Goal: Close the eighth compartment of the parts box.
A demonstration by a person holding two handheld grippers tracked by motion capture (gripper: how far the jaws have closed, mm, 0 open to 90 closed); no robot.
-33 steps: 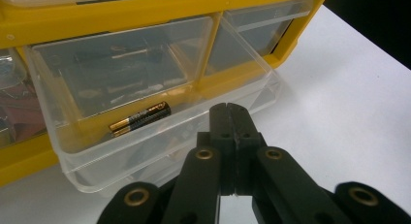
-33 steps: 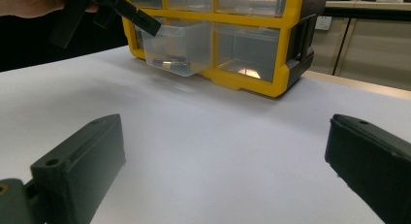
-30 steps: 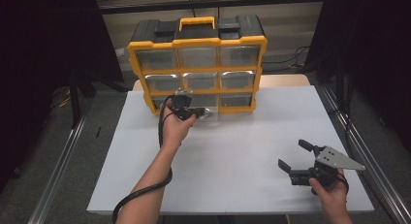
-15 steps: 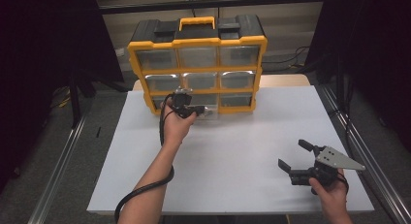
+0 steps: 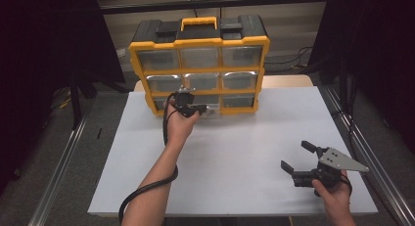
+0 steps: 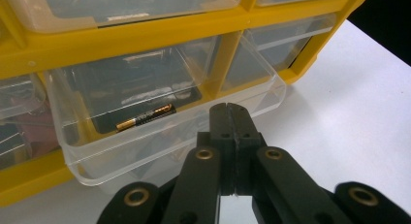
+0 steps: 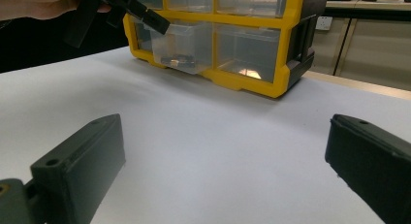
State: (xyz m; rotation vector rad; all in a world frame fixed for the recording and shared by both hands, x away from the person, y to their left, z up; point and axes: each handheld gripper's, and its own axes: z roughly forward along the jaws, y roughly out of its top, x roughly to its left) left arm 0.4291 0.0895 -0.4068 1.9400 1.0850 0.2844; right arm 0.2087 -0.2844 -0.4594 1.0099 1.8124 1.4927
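Observation:
A yellow and black organiser (image 5: pixel 199 69) with clear drawers stands at the back of the white table. Its bottom middle drawer (image 6: pixel 145 136) is pulled out a little, and a battery (image 6: pixel 144 117) lies inside on a dark base. My left gripper (image 5: pixel 201 108) hovers at that drawer's front wall, jaws shut with nothing between them; its tips (image 6: pixel 231 110) sit just over the rim. My right gripper (image 5: pixel 297 156) rests low over the table near the front right, jaws open and empty. In the right gripper view (image 7: pixel 223 151) it faces the organiser (image 7: pixel 252 64) and the left gripper (image 7: pixel 155 21).
The white table top (image 5: pixel 244 147) spreads between the two hands. A black cable (image 5: pixel 147 192) trails from the left gripper along the forearm. Metal rails (image 5: pixel 362 152) run along both sides of the table. Dark curtains hang left and right.

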